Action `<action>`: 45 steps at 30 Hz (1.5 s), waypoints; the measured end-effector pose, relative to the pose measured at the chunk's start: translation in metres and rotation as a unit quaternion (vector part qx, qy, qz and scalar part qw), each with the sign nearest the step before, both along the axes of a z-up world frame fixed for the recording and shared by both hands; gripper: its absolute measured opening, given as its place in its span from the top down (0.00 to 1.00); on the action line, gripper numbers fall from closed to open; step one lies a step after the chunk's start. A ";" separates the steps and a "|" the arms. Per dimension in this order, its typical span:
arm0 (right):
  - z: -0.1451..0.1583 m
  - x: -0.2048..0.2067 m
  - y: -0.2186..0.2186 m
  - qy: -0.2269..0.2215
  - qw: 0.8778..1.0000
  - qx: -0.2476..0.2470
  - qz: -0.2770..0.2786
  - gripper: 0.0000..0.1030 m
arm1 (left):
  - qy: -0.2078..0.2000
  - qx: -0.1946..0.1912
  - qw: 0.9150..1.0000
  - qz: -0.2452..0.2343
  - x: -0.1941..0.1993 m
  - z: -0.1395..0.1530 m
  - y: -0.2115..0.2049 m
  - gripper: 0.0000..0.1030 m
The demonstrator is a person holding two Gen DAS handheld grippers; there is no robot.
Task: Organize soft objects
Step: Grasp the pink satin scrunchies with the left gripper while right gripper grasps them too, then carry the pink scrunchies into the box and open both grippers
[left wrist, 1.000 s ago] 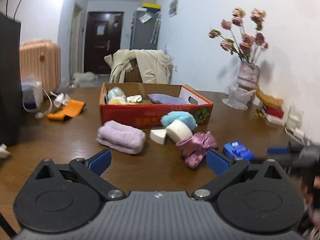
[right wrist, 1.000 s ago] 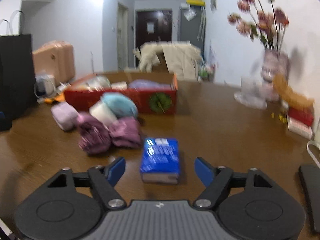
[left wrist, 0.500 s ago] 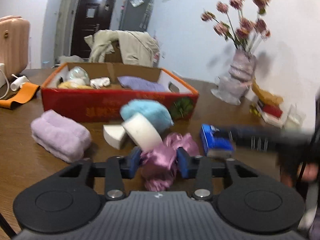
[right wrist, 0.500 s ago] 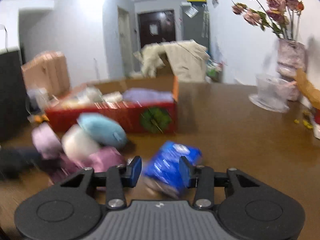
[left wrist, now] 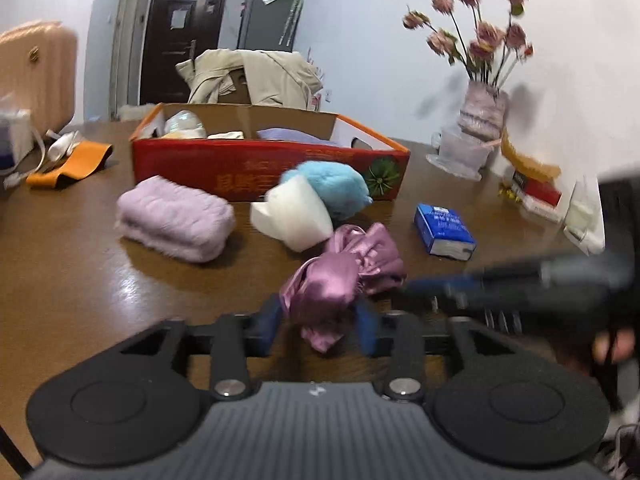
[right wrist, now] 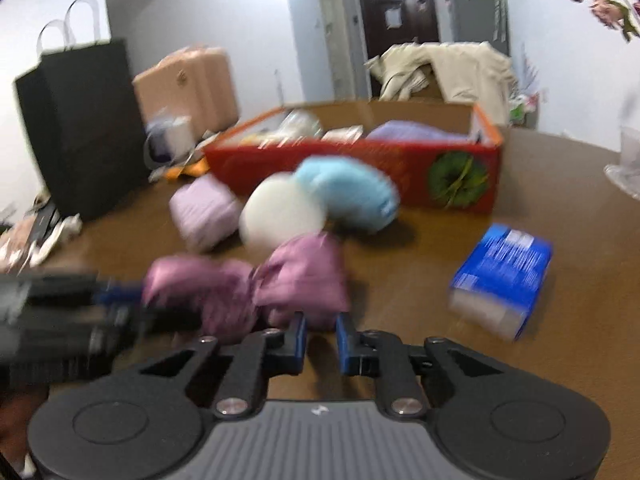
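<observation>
L gripper [left wrist: 320, 326] jaws on satin cloth [left wrist: 344, 276]

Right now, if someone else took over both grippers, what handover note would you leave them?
Left gripper: shut on the pink satin cloth, low over the table.
Right gripper: jaws nearly together at the same cloth's near edge; blur hides whether they pinch it.
On the table in front of the red box: lilac towel, white sponge, blue plush, and to the right a blue tissue pack.
Done: a purple cloth and a few small items lie in the box.
Left: box the pink cloth, then the other loose soft things.
</observation>
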State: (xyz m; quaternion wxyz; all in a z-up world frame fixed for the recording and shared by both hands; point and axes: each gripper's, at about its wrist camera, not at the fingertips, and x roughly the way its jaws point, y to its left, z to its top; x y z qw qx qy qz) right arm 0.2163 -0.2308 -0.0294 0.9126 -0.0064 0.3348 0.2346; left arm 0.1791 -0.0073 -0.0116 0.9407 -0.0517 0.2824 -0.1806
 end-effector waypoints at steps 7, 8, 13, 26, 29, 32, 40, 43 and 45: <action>0.051 -0.002 -0.005 -0.063 0.997 0.035 -0.016 0.73 | -0.021 -0.098 0.995 0.002 0.001 0.026 0.025 0.24; 0.053 0.011 0.000 -0.068 0.997 0.029 -0.016 0.69 | -0.021 -0.083 0.996 0.009 0.005 0.025 0.019 0.28; 0.031 0.059 0.013 -0.011 1.000 -0.002 -0.026 0.78 | -0.003 -0.010 1.000 -0.007 0.012 0.005 -0.015 0.74; 0.019 -0.037 -0.006 -0.030 0.998 0.019 -0.043 0.81 | -0.035 -0.044 0.995 -0.082 -0.046 0.006 0.006 0.36; 0.014 -0.043 -0.006 -0.039 0.998 0.012 -0.046 0.81 | -0.036 -0.086 0.994 -0.060 -0.051 0.019 0.017 0.34; 0.011 -0.046 -0.003 -0.050 0.998 0.005 -0.047 0.81 | -0.024 -0.068 0.997 -0.009 -0.043 0.020 0.015 0.36; 0.009 -0.062 -0.010 -0.032 0.998 0.015 -0.042 0.81 | 0.060 -0.031 0.998 -0.011 -0.033 -0.009 -0.001 0.54; 0.005 -0.064 -0.016 -0.017 0.998 0.041 -0.045 0.80 | 0.059 -0.037 0.997 -0.018 -0.031 -0.013 0.000 0.67; 0.004 -0.061 -0.019 -0.006 0.997 0.058 -0.048 0.80 | 0.056 -0.043 0.997 -0.024 -0.029 -0.016 0.001 0.78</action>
